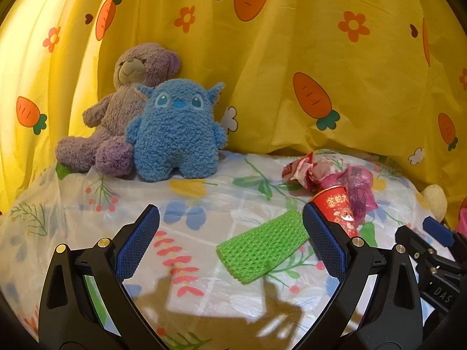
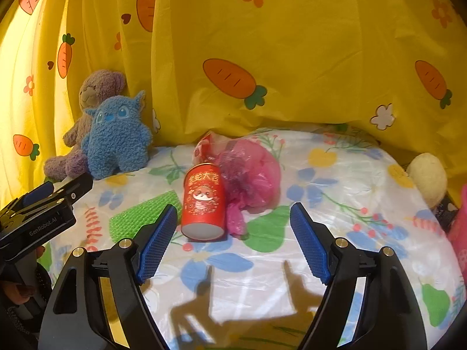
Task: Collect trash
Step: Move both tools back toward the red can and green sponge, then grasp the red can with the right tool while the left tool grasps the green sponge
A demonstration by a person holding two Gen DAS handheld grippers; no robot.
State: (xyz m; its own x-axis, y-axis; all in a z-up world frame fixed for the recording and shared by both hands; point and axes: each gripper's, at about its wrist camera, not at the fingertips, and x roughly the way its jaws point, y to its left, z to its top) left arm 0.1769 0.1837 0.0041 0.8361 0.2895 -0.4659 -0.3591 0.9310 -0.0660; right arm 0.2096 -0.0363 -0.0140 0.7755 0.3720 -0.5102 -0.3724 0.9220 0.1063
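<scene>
Now both grippers, left point(image 1: 230, 233) and right point(image 2: 233, 233), gape empty over the bed point(image 2: 335, 180), right lined up on the red cup point(image 2: 203, 204) lying beside the pink bag point(image 2: 251, 175), presumably to grab it

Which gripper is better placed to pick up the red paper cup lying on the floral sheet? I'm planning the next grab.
Right, probably. The right gripper stands open with the red paper cup just ahead, slightly left of its gap. The left gripper, also open, faces the green foam net instead.
</scene>
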